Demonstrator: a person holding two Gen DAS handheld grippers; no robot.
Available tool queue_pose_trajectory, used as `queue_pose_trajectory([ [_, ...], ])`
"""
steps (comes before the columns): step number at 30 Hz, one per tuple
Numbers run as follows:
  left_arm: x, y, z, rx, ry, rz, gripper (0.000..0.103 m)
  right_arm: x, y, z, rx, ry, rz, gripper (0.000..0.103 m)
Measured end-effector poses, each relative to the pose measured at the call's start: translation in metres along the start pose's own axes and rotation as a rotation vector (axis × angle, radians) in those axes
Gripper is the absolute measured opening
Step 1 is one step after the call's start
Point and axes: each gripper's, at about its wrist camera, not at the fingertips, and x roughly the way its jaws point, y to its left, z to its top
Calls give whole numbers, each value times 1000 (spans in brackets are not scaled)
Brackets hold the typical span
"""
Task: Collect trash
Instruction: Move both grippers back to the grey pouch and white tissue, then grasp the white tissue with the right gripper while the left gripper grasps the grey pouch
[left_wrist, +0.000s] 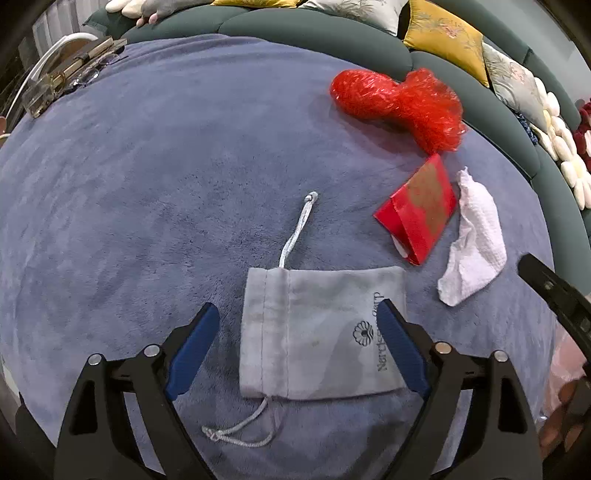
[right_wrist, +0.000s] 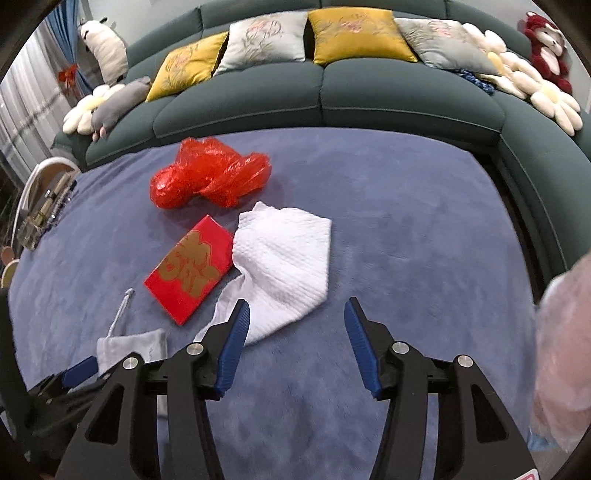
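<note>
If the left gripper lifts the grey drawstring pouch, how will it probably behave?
The grey drawstring pouch lies flat and creased between the open left gripper fingers, so it is probably soft, floppy and nearly empty. It would likely sag, with its loose cord dangling. The blue carpet may drag slightly.

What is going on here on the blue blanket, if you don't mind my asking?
A person is tidying up with a handheld gripper in each hand. The left gripper hangs with open jaws on either side of a grey drawstring pouch. The right gripper is open too, beside a white paper towel. A red envelope and a crumpled red plastic bag lie untouched on the blanket.
</note>
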Motion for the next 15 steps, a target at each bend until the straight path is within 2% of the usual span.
queue_pose_trajectory([
  [1, 0, -1, 0, 5, -11, 3, 77, 5, 2, 2, -3, 6, -1, 52],
  [3, 0, -7, 0, 28, -23, 2, 65, 16, 6, 6, -8, 16, -4, 52],
  [4, 0, -10, -1, 41, -27, 2, 62, 21, 8, 8, -10, 20, -6, 52],
  [6, -1, -15, -2, 59, -34, -1, 42, 31, 11, 11, -17, 30, -16, 52],
  [7, -1, -16, -1, 61, -32, -12, 36, 35, 12, 12, -19, 36, -17, 52],
  [8, -1, -18, -1, 62, -26, -31, 24, 37, 12, 12, -19, 41, -19, 52],
  [9, -2, -19, 0, 68, -12, -55, 16, 41, 13, 12, -23, 47, -19, 51],
  [10, -3, -21, -1, 73, -4, -68, 15, 43, 14, 12, -28, 52, -21, 49],
  [12, -5, -23, 0, 84, -4, -77, 12, 45, 16, 10, -44, 51, -29, 29],
  [14, -9, -29, -2, 98, -10, -81, 11, 44, 17, 9, -51, 45, -38, 20],
  [15, -10, -31, -1, 101, -12, -80, 11, 42, 15, 8, -45, 44, -26, 9],
])
